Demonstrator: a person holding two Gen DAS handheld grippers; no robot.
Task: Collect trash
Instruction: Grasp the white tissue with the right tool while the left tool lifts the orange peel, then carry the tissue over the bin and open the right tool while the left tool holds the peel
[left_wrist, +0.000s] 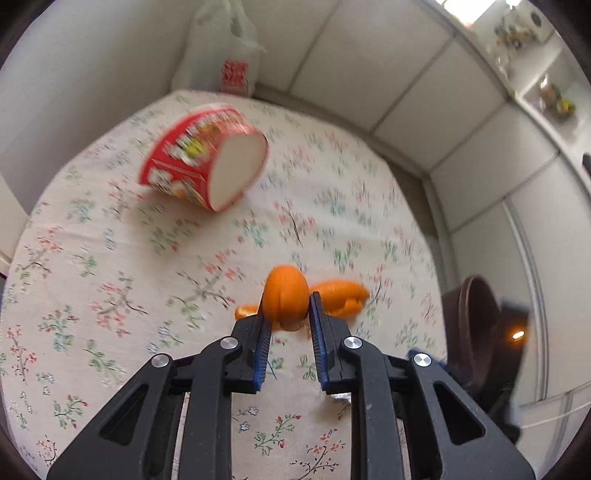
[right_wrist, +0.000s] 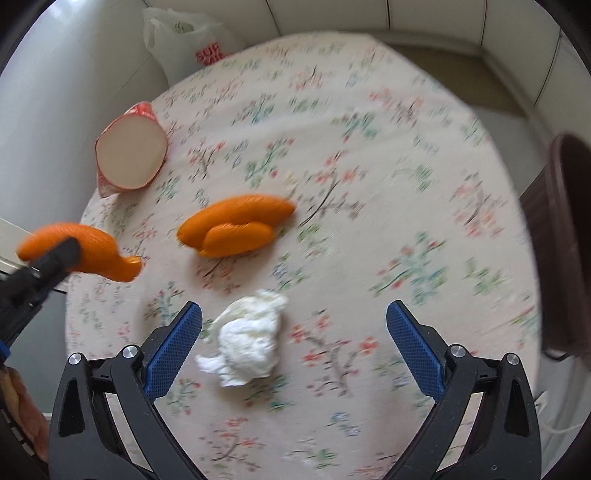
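Observation:
My left gripper (left_wrist: 287, 310) is shut on a piece of orange peel (left_wrist: 287, 297) and holds it above the floral tablecloth; the same piece shows in the right wrist view (right_wrist: 96, 254). A second orange peel (right_wrist: 236, 225) lies on the cloth, also in the left wrist view (left_wrist: 341, 293). A red instant-noodle cup (left_wrist: 205, 158) lies on its side at the far left, also in the right wrist view (right_wrist: 129, 157). A crumpled white tissue (right_wrist: 247, 339) lies between the fingers of my open right gripper (right_wrist: 293, 317), nearer the left finger.
A white plastic bag (left_wrist: 225, 55) with red print stands behind the round table (right_wrist: 406, 147), against the wall; it also shows in the right wrist view (right_wrist: 188, 44). A dark brown chair back (right_wrist: 565, 240) stands at the table's right edge. White cabinet panels run behind.

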